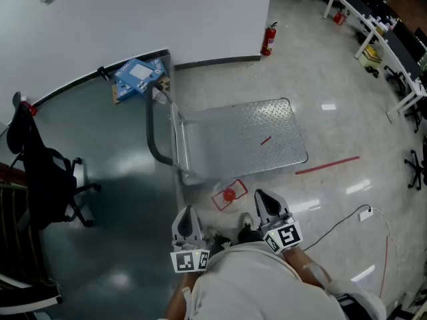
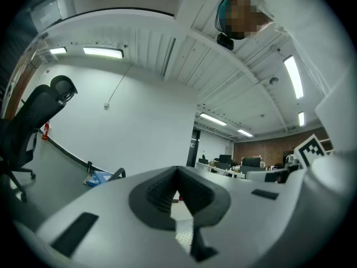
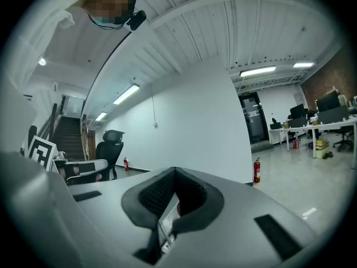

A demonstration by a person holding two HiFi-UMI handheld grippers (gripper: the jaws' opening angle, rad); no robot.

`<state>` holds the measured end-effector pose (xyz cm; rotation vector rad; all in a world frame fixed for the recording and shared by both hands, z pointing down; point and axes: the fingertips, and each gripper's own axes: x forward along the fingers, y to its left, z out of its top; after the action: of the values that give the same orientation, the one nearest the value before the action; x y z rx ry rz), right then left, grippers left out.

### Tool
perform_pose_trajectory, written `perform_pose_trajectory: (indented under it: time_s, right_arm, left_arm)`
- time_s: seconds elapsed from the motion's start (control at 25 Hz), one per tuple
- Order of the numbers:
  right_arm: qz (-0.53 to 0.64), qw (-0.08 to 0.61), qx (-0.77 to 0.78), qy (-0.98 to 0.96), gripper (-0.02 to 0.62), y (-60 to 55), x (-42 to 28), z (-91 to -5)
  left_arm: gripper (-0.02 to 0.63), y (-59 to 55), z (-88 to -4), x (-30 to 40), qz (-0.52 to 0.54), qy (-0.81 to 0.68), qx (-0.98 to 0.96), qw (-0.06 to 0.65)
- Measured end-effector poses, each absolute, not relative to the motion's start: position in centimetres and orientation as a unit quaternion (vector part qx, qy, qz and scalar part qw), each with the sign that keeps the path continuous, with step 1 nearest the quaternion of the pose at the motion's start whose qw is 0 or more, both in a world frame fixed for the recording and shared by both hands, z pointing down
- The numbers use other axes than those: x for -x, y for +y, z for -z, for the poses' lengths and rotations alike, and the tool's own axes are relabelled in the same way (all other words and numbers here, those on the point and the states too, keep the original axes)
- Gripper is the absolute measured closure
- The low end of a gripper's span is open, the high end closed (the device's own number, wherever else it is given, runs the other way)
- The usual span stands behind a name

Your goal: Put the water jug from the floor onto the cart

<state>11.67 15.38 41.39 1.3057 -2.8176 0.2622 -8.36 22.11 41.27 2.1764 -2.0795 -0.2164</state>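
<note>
In the head view a clear water jug with a red cap (image 1: 229,195) stands on the floor, just in front of the cart's near edge. The cart (image 1: 247,139) is a flat metal platform whose handle (image 1: 155,135) is at its left end. My left gripper (image 1: 187,213) and right gripper (image 1: 261,197) are held level on either side of the jug, short of it and not touching it. Both are shut with nothing between the jaws. The left gripper view shows the left gripper (image 2: 177,175) with its jaws together, and the right gripper view shows the same of the right gripper (image 3: 174,175). Neither gripper view shows the jug.
A blue box (image 1: 138,74) lies by the wall behind the cart handle. A red fire extinguisher (image 1: 268,40) stands at the wall corner. A black office chair (image 1: 40,172) is at the left. Red tape (image 1: 327,165) and a cable (image 1: 347,222) lie on the floor to the right, with desks (image 1: 380,39) beyond.
</note>
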Motion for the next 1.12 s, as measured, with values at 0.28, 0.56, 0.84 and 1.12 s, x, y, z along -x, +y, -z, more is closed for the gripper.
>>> perform_pose_trajectory:
  time_s: [0.28, 0.56, 0.84, 1.12]
  right_arm:
    - [-0.103, 0.065, -0.411, -0.904, 0.583, 14.3, -10.4, -45.0]
    - [-0.161, 0.231, -0.385, -0.879, 0.578, 11.1, -8.3, -56.8]
    - [-0.286, 0.437, -0.267, -0.810, 0.392, 13.9, -6.2, -77.4]
    - [-0.309, 0.520, -0.268, -0.750, 0.311, 15.0, -5.7, -91.6]
  left_arm:
    - [0.603, 22.4, -42.0, 8.9, 0.067, -0.689, -0.718, 0.067]
    - [0.603, 21.5, -43.0, 9.7, 0.061, -0.694, -0.714, 0.071]
    - [0.603, 20.5, -45.8, 11.0, 0.044, -0.695, -0.714, 0.079]
    - [0.603, 21.5, -50.4, 12.1, 0.036, -0.698, -0.706, 0.113]
